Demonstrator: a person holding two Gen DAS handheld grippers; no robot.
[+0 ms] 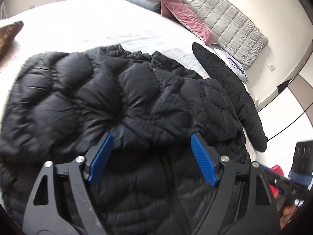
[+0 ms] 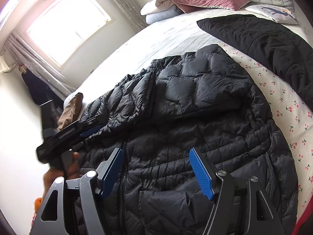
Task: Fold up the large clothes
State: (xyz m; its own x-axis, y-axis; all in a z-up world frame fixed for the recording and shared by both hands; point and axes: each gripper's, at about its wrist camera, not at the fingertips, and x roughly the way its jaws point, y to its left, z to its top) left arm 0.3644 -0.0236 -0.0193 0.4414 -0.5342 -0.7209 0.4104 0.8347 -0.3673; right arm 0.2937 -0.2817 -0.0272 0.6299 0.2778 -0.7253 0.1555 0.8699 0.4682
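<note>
Two hand-held grippers hover, jaws apart, over a black puffer jacket spread on a bed.

The left gripper (image 1: 151,143) has its blue pads (image 1: 100,157) spread wide with nothing pinched between them, above the jacket (image 1: 121,98) where a sleeve lies folded across the body. The right gripper (image 2: 156,158) is also open, its blue pads either side of the jacket's zipper (image 2: 123,168), gripping nothing. In the right wrist view the left gripper shows at the jacket's left edge, with part of a hand (image 2: 73,168) below it. The jacket lies near the front of the white bed (image 1: 88,25). A second dark garment (image 2: 273,45) lies to its right, near the pink cushions (image 2: 211,0) and grey headboard (image 1: 225,21).
</note>
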